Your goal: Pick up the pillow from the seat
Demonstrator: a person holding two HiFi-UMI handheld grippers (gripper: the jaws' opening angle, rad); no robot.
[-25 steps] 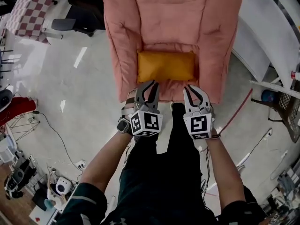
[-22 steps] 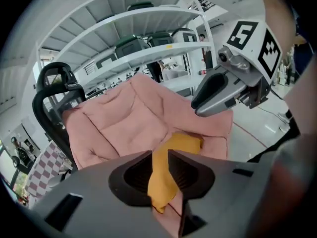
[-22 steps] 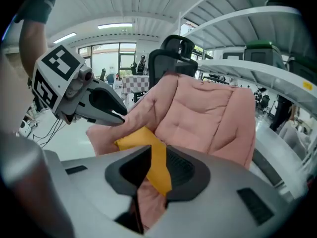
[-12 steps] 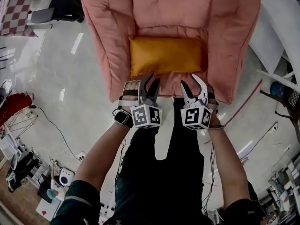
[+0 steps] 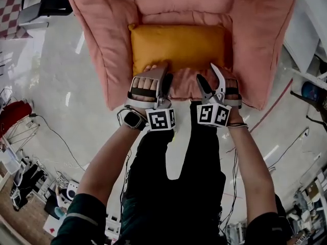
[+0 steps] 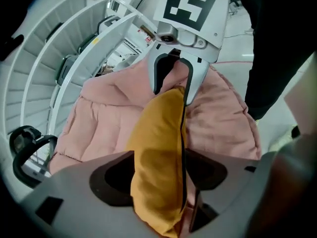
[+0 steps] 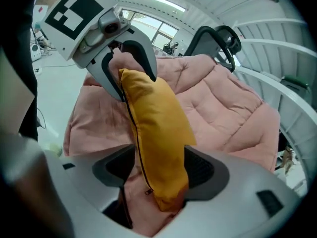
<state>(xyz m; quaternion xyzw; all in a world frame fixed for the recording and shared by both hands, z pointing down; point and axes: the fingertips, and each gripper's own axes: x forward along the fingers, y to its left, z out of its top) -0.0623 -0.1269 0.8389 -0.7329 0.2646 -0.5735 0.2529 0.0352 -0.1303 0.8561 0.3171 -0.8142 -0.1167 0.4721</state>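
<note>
Left gripper (image 5: 162,80) and right gripper (image 5: 208,76) just opening wide, orange pillow (image 5: 179,45) edge loose between each one's jaws, black zip (image 7: 137,150) only in gripper views

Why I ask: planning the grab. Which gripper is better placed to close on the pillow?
Left, probably. Both jaw pairs have just been opening around the pillow's edge; the left gripper takes in more pillow, the right gripper only a corner.

Even overhead light is given throughout — pale glare streaks are seen on the glossy floor (image 5: 80,44). Both gripper views are bowed by the wide lens and darkened at the corners; the near end of the pillow (image 6: 158,182) is rendered soft — out of focus.
</note>
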